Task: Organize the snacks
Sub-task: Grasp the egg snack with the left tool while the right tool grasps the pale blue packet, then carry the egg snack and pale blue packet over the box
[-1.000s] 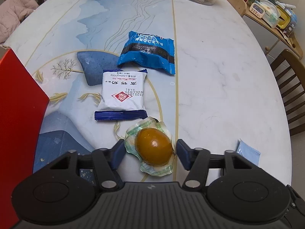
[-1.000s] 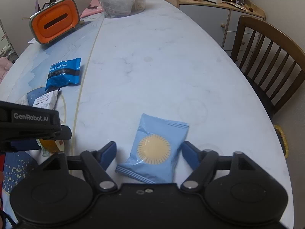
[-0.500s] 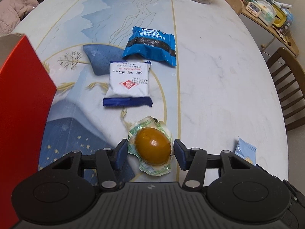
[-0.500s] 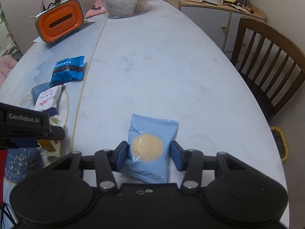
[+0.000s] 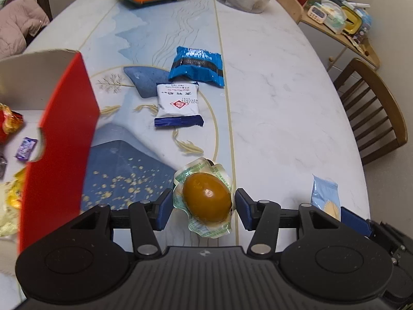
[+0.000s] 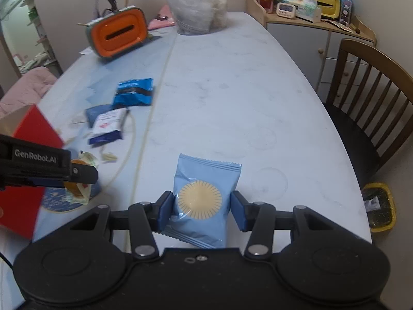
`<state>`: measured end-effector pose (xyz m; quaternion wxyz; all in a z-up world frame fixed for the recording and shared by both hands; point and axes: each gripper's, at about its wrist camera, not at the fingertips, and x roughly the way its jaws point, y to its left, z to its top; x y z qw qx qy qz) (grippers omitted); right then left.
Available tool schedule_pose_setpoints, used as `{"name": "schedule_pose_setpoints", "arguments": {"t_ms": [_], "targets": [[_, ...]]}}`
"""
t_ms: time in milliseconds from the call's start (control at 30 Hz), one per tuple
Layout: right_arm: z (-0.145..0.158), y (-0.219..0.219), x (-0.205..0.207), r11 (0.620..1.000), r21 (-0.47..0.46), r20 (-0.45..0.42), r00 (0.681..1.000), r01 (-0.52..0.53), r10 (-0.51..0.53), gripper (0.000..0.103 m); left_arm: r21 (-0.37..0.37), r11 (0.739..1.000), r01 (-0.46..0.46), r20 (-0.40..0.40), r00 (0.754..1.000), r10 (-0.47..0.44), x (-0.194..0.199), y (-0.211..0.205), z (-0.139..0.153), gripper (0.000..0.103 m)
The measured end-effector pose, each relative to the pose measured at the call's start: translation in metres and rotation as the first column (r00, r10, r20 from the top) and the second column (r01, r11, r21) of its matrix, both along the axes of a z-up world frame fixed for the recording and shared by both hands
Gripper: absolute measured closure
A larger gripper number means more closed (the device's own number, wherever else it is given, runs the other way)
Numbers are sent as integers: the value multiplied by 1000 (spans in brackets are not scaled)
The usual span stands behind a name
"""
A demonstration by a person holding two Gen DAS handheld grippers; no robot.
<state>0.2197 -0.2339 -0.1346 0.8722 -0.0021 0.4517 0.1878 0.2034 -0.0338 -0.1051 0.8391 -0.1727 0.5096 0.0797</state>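
Observation:
My left gripper [image 5: 204, 205] is shut on a vacuum-packed brown egg [image 5: 206, 199] and holds it above the table. My right gripper [image 6: 200, 208] is shut on a light blue packet with a yellow sun [image 6: 204, 201], lifted off the table; the packet also shows in the left wrist view [image 5: 325, 198]. A red box [image 5: 62, 139] stands open at the left with several snacks inside. A white packet [image 5: 178, 103] and a dark blue packet [image 5: 197, 66] lie on the table beyond the egg.
An orange and green holder [image 6: 117, 35] and a clear plastic bag [image 6: 197, 13] stand at the far end. A wooden chair [image 6: 369, 98] is at the table's right edge. A cluttered cabinet [image 6: 317, 33] stands beyond it.
Both grippers closed on their items and lifted them off the table. The left gripper's view pulled back and the red box's open inside came into view.

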Motion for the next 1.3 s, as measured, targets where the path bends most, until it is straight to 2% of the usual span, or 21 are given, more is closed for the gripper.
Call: {"name": "schedule_pose_setpoints", "arguments": {"t_ms": [367, 733, 967, 1300], "targets": [[41, 22, -36, 996, 20, 46, 995, -84, 83, 56, 56, 998, 33, 41, 999, -35, -50, 17, 39, 52], [71, 72, -59, 984, 59, 93, 983, -166, 161, 56, 79, 997, 8, 90, 996, -15, -97, 63, 72, 52], [82, 113, -69, 973, 69, 114, 971, -221, 212, 56, 85, 996, -33, 111, 994, 23, -117, 101, 83, 51], [88, 177, -78, 955, 68, 134, 951, -289, 278, 56, 98, 990, -97, 115, 990, 86, -140, 164, 85, 52]]}}
